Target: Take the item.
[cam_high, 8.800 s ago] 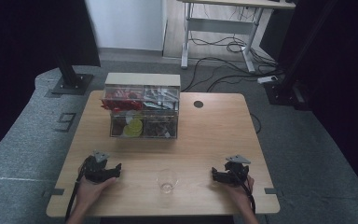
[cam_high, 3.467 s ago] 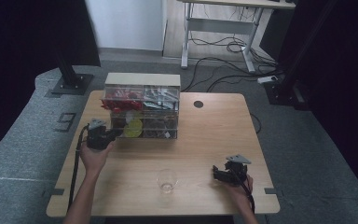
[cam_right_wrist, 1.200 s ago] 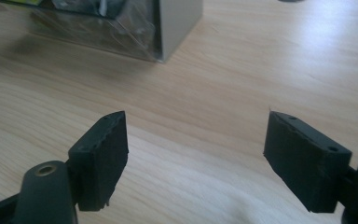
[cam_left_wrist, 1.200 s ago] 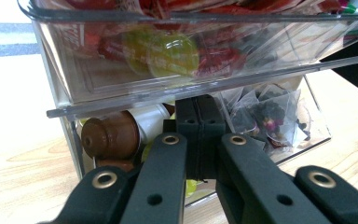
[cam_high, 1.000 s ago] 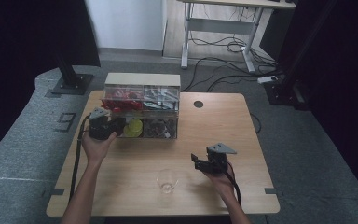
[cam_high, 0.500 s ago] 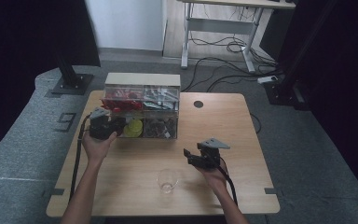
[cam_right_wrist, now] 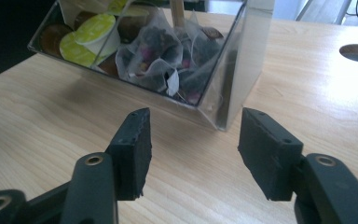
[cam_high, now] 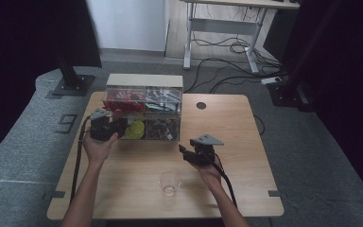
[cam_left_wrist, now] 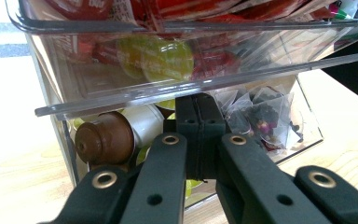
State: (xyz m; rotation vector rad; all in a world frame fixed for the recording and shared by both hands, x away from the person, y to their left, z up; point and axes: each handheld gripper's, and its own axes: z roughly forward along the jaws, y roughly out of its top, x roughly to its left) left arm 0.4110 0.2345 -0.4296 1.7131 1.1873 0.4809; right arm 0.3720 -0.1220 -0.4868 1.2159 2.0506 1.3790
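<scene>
Lab: black curtains (cam_high: pixel 33 38), floor cables (cam_high: pixel 227 47), tripod (cam_high: pixel 71 80).

Clear organiser box (cam_high: pixel 144 111) upper centre; left gripper (cam_high: pixel 105 126) at its left front. Right gripper (cam_high: pixel 194 153) mid-frame, glass (cam_high: pixel 169 183) below.

Clear glossy plastic organizer (cam_high: pixel 144 111), smooth walls with glare. Table (cam_high: pixel 246 142) is light wood-grain, matt. Both the left gripper (cam_left_wrist: pixel 199 140) and right gripper (cam_right_wrist: pixel 193 140) are matt black plastic with small metal rivets, pads (cam_right_wrist: pixel 137 144) slightly rough. Capsules (cam_left_wrist: pixel 105 137) are smooth plastic, tea bags (cam_right_wrist: pixel 156 58) a sheer mesh fabric. Cup (cam_high: pixel 169 182) is clear and glossy. Floor (cam_high: pixel 23 142) is grey carpet.
</scene>
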